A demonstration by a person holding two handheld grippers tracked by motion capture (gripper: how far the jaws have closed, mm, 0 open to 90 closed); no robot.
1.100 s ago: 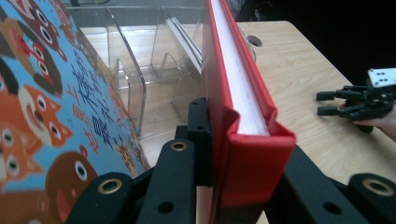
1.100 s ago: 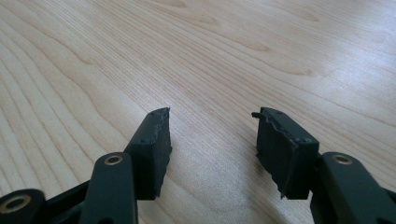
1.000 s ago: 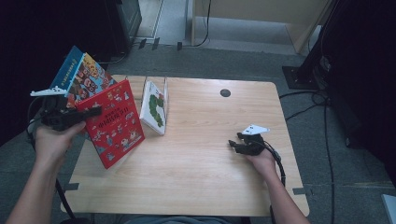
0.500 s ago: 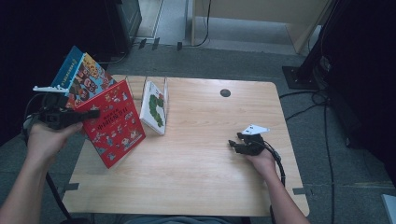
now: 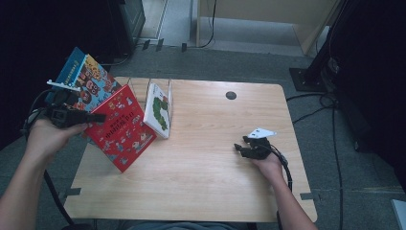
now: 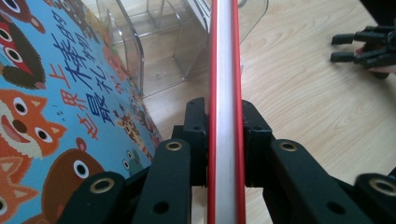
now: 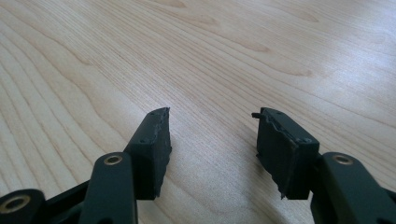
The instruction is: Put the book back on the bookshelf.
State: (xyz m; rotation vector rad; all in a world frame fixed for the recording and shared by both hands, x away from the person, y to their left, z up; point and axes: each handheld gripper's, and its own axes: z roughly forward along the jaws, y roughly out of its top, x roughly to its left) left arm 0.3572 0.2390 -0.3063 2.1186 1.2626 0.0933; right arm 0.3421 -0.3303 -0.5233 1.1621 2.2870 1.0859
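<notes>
Light wooden table (image 5: 201, 182): clear plastic book rack (image 6: 163, 51) at its far left, holding a white picture book (image 5: 158, 110). Blue illustrated book (image 6: 51, 107) leans at the left edge. Thin red hardcover book (image 6: 225, 93) held tilted over the left edge, left gripper (image 6: 224, 135) clamped on it, jaws just easing. Right gripper (image 7: 212, 140) rests on the table, jaws apart, empty.

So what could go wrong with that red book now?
1. The left tool pinches the red book only at one edge, so the book could swing or slip out.
2. The blue book sits right beside it and might get bumped or knocked off the table.
3. The clear rack is thin and close, so the red book's corner could catch its dividers or tip the white book leaning there.
</notes>
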